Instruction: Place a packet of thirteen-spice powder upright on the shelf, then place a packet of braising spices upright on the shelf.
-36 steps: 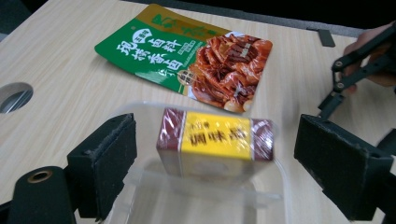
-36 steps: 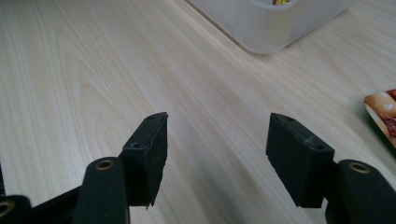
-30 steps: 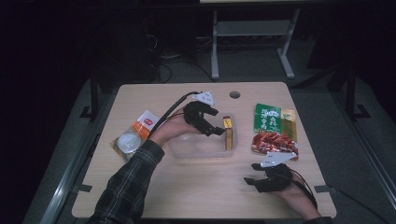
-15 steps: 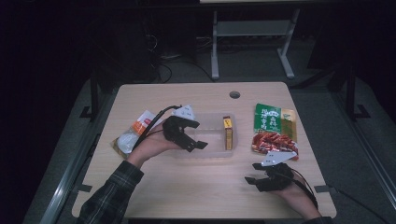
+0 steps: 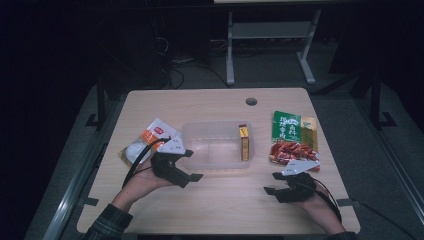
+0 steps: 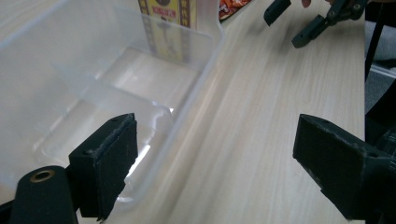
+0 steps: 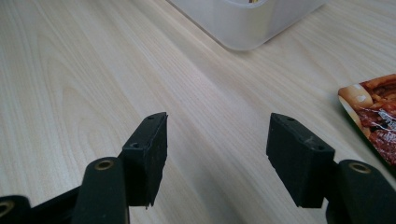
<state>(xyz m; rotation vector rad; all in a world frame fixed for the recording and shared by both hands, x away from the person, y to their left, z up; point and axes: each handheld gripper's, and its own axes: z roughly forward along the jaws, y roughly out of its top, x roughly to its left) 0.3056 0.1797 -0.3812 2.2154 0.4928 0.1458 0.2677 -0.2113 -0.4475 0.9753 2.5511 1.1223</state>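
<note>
Left gripper (image 5: pixel 192 165): jaws apart, empty, angled at the clear rectangular plastic container's (image 5: pixel 210 150) near-left corner.
Right gripper (image 5: pixel 272 183): jaws apart, empty, low over the table (image 5: pixel 225 200).
Yellow box (image 5: pixel 243 142): inside container, right end.

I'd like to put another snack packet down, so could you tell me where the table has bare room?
The far strip beyond the clear bin up to the cable hole is bare, as is the near middle between the left gripper and right gripper. It is crowded beside the bin: orange packet left, green packet and red packet right.
</note>
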